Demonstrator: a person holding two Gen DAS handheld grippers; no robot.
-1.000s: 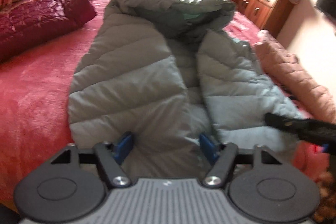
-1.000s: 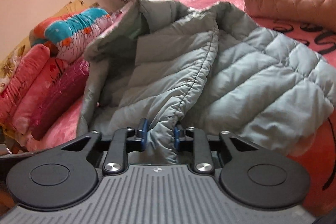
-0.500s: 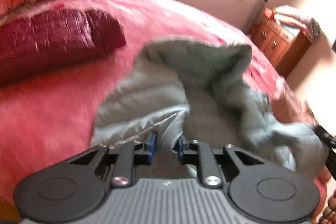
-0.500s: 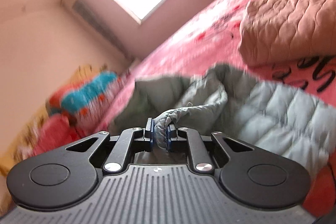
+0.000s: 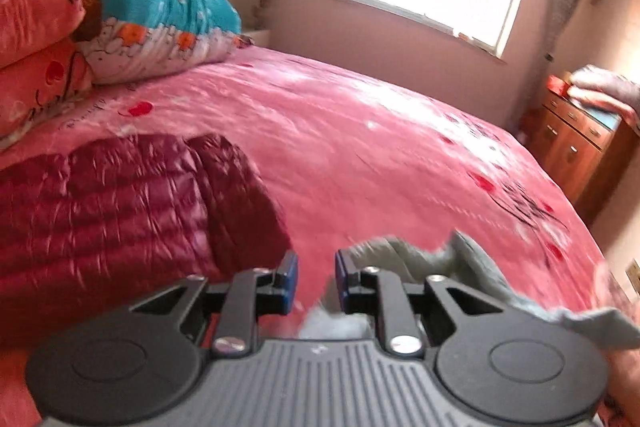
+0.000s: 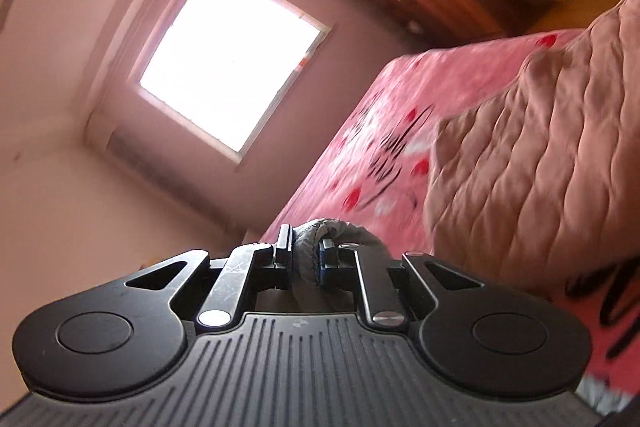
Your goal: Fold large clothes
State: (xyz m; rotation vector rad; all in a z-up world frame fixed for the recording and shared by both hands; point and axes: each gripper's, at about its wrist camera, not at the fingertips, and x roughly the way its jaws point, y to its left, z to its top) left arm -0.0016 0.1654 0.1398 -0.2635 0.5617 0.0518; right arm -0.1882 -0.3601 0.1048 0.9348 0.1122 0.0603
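Note:
The grey quilted jacket [image 5: 476, 279] shows only as a bunched edge low right in the left wrist view, mostly hidden under the gripper body. My left gripper [image 5: 316, 281] stands a little open above the pink bed [image 5: 380, 155], with nothing visible between its blue pads [image 5: 290, 279]. My right gripper [image 6: 306, 259] is shut on a rolled hem of the grey jacket [image 6: 316, 231] and is raised and tilted towards the window.
A folded maroon down jacket [image 5: 120, 203] lies at the left of the bed. Stacked quilts [image 5: 152, 15] sit at the headboard. A pink-brown quilted blanket [image 6: 540, 155] lies on the right. A wooden dresser [image 5: 576, 147] stands by the wall.
Both grippers lifted the jacket's hem up and forward over the bed. The left gripper shut on the hem, then opened again; the right stays shut on it.

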